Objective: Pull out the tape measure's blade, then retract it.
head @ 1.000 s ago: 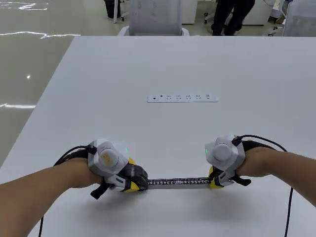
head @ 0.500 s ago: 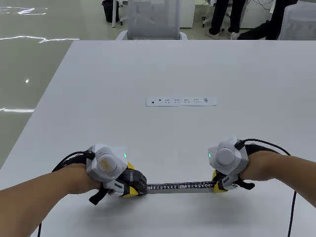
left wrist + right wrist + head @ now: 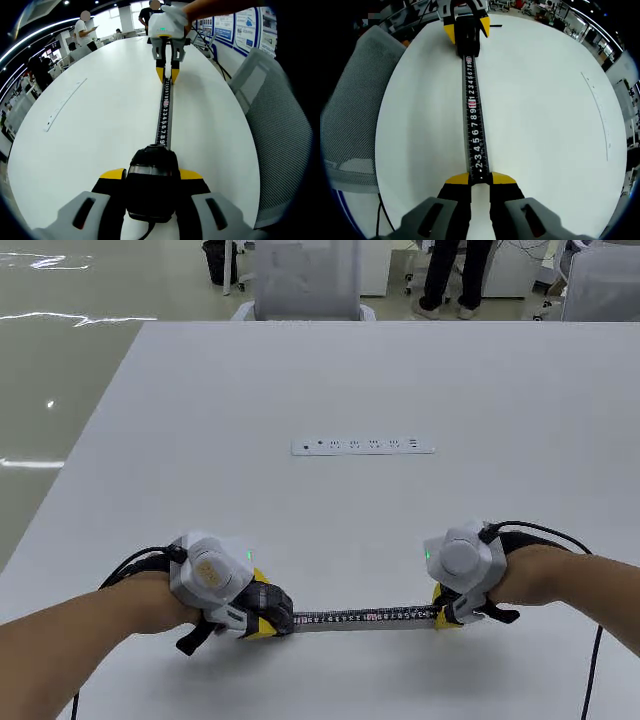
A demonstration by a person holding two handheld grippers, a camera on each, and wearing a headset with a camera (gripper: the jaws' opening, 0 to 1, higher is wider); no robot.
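Left gripper (image 3: 266, 616) is clamping the case (image 3: 151, 172), right gripper (image 3: 440, 617) pinching the blade (image 3: 365, 616) tip (lower frame). I am risking snap-back if that pinch slips.

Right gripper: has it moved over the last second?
Yes. The right gripper has shifted right: in the head view its jaws were below the right end of the power strip, now just past it, with more blade out.

Bright, even overhead light falls on the white table (image 3: 400, 370); faint soft shadows lie under the left gripper (image 3: 264, 614) and right gripper (image 3: 442, 616). Glare streaks the glossy floor (image 3: 60, 315). Gripper views — fisheye, edges bent; blade (image 3: 472, 115) numerals sharp, distant people (image 3: 86, 34) blurred.
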